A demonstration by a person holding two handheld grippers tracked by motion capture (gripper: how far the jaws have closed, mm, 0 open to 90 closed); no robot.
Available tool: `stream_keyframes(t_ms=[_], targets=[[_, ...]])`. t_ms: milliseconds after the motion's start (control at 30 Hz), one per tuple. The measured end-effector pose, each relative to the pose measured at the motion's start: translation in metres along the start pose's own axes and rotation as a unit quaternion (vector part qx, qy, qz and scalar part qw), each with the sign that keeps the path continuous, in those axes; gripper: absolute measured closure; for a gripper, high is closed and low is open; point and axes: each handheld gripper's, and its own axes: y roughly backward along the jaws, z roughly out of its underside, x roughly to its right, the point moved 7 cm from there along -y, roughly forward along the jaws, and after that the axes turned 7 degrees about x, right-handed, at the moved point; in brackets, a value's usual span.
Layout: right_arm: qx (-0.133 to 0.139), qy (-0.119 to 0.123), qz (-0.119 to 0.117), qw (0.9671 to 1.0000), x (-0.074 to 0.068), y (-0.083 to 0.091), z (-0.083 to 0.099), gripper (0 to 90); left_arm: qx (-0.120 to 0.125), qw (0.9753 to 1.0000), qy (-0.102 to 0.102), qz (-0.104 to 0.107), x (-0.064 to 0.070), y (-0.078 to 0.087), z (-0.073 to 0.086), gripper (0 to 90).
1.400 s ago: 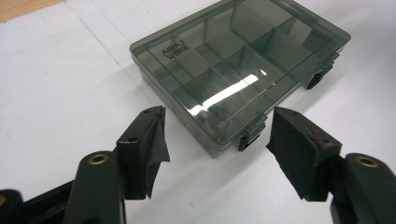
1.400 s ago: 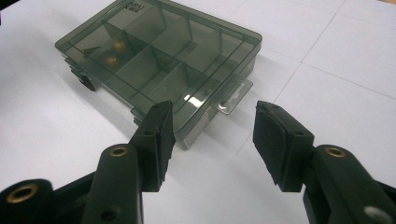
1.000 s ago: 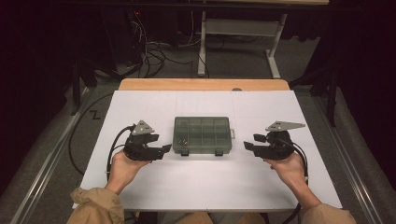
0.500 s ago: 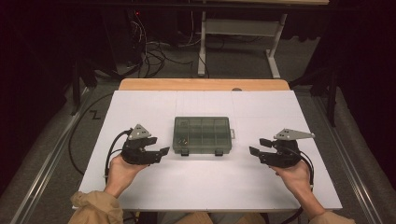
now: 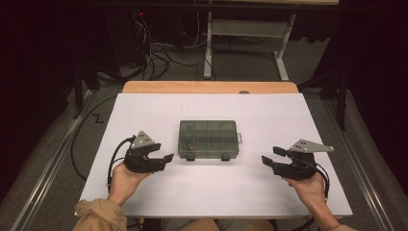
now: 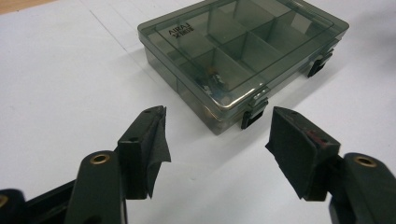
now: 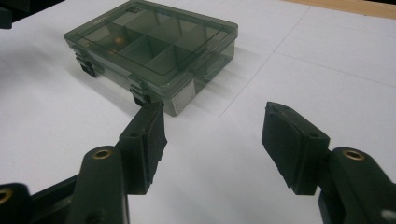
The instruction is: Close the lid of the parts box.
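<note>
- My left hand-held gripper [image 5: 163, 160] sits jaws apart, empty, just left of the compartment box [image 5: 208, 139].
- The closed box lies mid-tabletop [image 5: 159, 108].
- My right hand-held gripper [image 5: 271, 157] gapes empty toward the right edge.

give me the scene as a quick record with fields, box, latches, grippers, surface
box: smoky clear compartment box, lid shut, flat on the table
latches: two black latches on its near side, closed
contents: small items in one compartment
left gripper: open, beside the box, not touching
right gripper: open, apart from the box
surface: white table
</note>
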Motion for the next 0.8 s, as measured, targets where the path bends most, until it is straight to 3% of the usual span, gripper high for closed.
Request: stream_keyframes(t_ms=[800], targets=[[0.022, -0.012, 0.018, 0.9995, 0.009, 0.011, 0.023, 36.7, 0.005, 0.9999, 0.014, 0.003, 0.001, 0.001, 0.020, 35.5]])
